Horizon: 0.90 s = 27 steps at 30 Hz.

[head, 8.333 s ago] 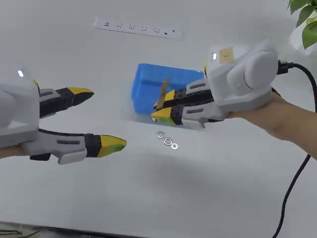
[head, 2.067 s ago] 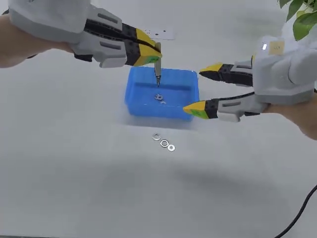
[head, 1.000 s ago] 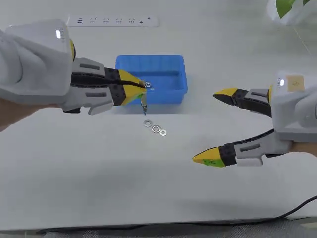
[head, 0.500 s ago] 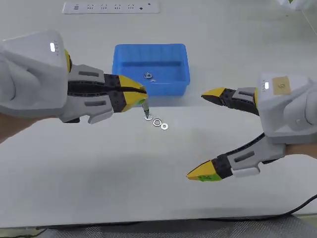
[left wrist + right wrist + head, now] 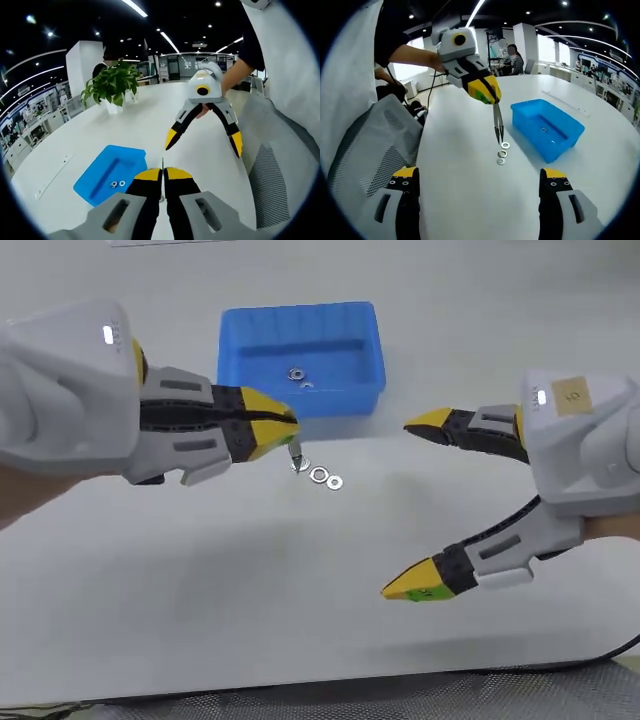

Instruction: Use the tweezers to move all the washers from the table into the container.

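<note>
Clamping a pair of tweezers (image 5: 294,453) between fully closed jaws, the left gripper (image 5: 288,428) points them down at the white table (image 5: 200,580). The tweezer tips meet the left end of a short row of three washers (image 5: 322,477) (whether they actually pinch that washer is unclear). The right gripper (image 5: 412,506) hovers to the right, jaws spread wide and holding nothing. Just beyond the row sits the blue container (image 5: 345,402), with two more washers lying inside it.

Washers (image 5: 320,476) on table (image 5: 250,610), before container (image 5: 345,400)
</note>
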{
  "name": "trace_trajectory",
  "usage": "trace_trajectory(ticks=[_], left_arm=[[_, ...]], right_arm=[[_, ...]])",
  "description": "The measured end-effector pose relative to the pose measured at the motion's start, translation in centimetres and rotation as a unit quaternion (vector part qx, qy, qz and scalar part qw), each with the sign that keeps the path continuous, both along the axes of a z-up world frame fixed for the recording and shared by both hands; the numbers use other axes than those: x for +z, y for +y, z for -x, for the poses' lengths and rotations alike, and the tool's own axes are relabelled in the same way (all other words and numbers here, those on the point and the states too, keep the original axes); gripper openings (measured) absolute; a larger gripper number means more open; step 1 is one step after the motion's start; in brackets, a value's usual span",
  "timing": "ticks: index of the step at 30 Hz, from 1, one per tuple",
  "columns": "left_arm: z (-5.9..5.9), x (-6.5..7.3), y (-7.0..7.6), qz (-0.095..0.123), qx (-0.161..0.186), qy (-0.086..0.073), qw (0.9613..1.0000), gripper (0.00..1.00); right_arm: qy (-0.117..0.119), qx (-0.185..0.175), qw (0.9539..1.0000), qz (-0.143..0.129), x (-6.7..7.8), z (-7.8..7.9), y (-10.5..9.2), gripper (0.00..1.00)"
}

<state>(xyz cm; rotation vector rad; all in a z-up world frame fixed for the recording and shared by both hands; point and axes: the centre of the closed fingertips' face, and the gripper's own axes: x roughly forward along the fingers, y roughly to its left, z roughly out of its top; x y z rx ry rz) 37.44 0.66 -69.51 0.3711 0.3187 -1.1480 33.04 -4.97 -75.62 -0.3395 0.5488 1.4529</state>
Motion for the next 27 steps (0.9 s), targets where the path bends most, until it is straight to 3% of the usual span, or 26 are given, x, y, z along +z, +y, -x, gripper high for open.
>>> trace_trajectory(ticks=[4, 7, 8, 11, 13, 15, 16, 22, 27], left_arm=[[-0.2, -0.4, -0.3, -0.005, -0.005, -0.001, 1.0, 0.05], [-0.2, -0.9, -0.4, -0.005, -0.005, 0.008, 0.9999, 0.05], [-0.2, -1.2, -0.4, -0.016, -0.006, 0.003, 0.9999, 0.05], [-0.2, -1.0, -0.4, -0.007, -0.006, 0.004, 0.9999, 0.05], [-0.1, -1.1, -0.4, -0.003, -0.01, 0.014, 0.9998, 0.05], [0.2, -1.2, -0.4, 0.004, -0.019, 0.037, 0.9991, 0.05], [0.1, -1.1, -0.3, -0.001, -0.02, 0.032, 0.9993, 0.05], [-0.2, -1.2, 0.1, -0.016, -0.027, 0.054, 0.9981, 0.05], [-0.4, -1.2, 0.2, -0.022, -0.029, 0.06, 0.9975, 0.05]], right_arm=[[0.006, 0.001, 1.0, 0.0, -0.4, 0.2, 0.0, 1.0], [0.011, 0.0, 0.9999, 0.002, -0.7, 0.1, -0.1, 1.0], [0.011, -0.001, 0.9999, 0.003, -0.7, 0.1, -0.2, 1.0], [0.011, -0.003, 0.9999, 0.002, -0.6, -0.1, -0.3, 0.99], [0.016, -0.004, 0.9999, 0.0, -0.6, 0.0, -0.2, 0.99], [0.018, -0.001, 0.9998, -0.001, -0.6, 0.2, 0.0, 0.99], [0.018, 0.002, 0.9998, -0.001, -0.6, 0.2, 0.3, 0.99], [0.027, 0.04, 0.9988, -0.008, -0.5, 0.5, 3.0, 0.99], [0.012, 0.057, 0.9981, -0.02, -0.3, -1.0, 5.7, 0.81]])
